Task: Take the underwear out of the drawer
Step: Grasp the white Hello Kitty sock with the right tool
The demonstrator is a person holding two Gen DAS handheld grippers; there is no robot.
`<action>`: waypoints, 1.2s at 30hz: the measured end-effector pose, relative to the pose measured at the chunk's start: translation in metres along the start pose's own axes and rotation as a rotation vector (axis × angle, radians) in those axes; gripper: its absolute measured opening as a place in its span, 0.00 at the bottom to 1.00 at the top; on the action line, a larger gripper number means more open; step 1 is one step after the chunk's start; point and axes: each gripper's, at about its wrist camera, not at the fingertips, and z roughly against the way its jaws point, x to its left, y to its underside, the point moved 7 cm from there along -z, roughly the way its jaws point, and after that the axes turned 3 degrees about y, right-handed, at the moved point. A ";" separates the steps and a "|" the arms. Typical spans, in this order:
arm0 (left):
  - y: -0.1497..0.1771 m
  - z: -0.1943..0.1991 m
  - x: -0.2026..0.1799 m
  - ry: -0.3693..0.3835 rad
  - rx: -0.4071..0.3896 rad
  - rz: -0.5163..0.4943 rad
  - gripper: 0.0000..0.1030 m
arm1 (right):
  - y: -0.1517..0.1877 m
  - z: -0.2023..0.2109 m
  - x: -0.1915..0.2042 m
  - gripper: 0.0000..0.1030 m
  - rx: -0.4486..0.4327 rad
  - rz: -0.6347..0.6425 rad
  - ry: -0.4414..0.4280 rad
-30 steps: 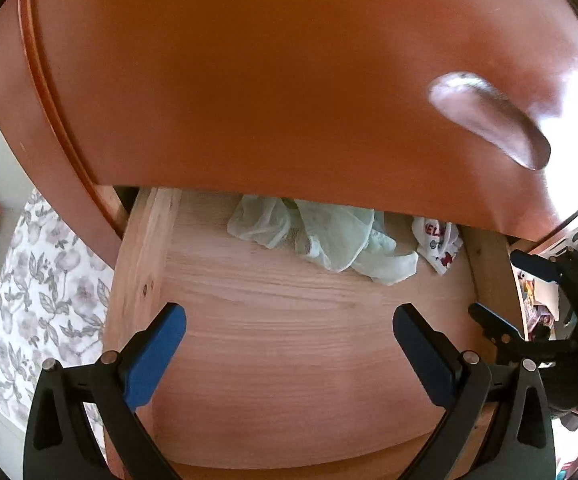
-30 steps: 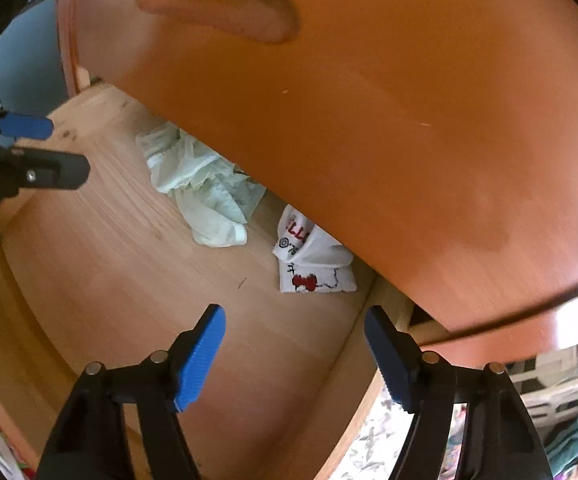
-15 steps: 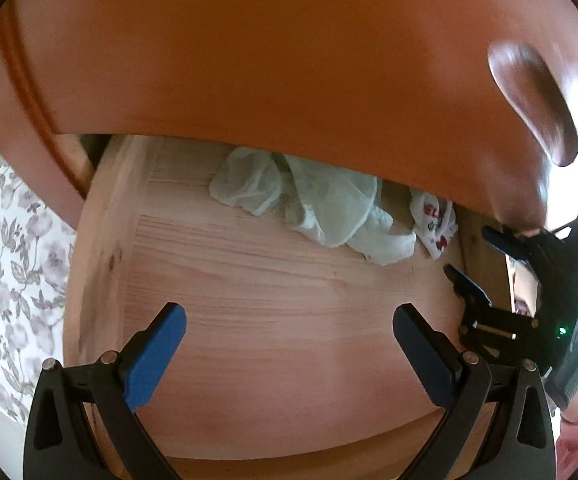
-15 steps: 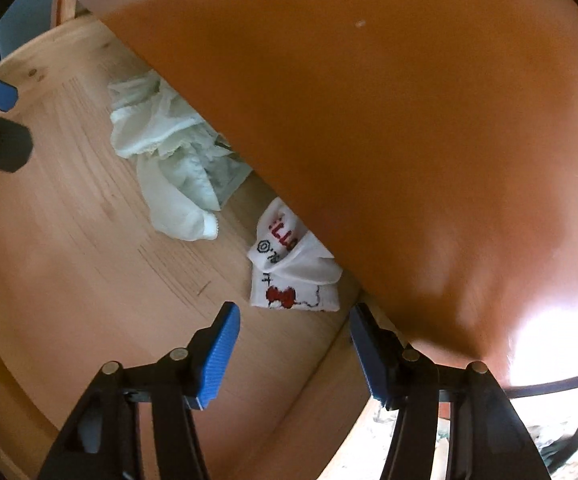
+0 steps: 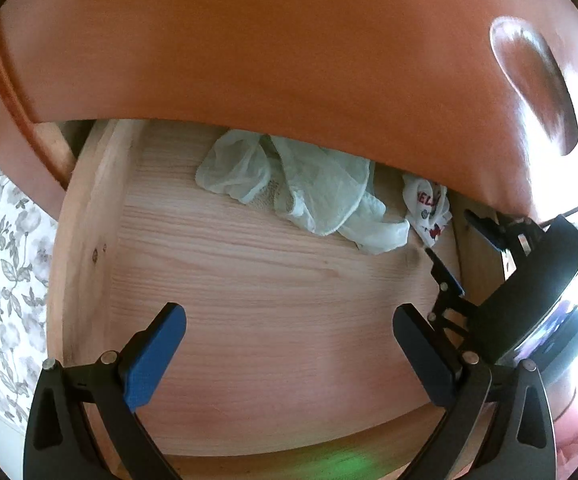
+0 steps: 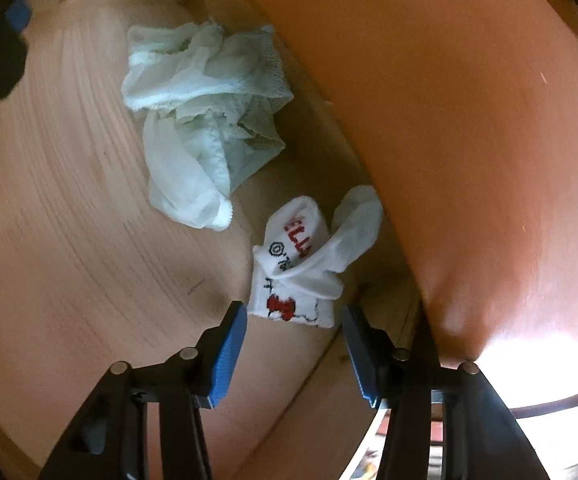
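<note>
underwear [image 6: 205,128] lies crumpled beside a white sock [image 6: 301,264] lettered red "ella", both claws agape, empty.

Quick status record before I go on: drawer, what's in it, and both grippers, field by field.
drawer: open, bare wooden floor
pale green underwear: crumpled heap at the back of the drawer, partly under the drawer front above
white printed garment: folded, red and black print, in the back right corner
left gripper: open, above the bare floor, holding nothing
right gripper: open, its fingers either side of the white printed garment's near edge, not closed on it
</note>
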 end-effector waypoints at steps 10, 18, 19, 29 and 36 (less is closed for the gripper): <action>0.002 -0.003 -0.003 0.042 0.012 -0.006 1.00 | -0.008 -0.002 0.023 0.32 -0.070 0.153 0.100; 0.005 -0.002 -0.001 0.110 0.033 0.024 1.00 | -0.026 -0.012 0.041 0.11 -0.029 0.169 0.109; 0.005 -0.003 0.000 0.118 0.036 0.030 1.00 | -0.027 -0.013 0.041 0.08 -0.022 0.180 0.114; 0.004 0.003 0.012 0.140 0.018 0.076 1.00 | -0.014 -0.002 0.051 0.04 -0.055 0.210 0.101; 0.005 0.006 0.019 0.130 0.015 0.076 1.00 | -0.001 0.029 0.041 0.04 -0.144 0.177 0.073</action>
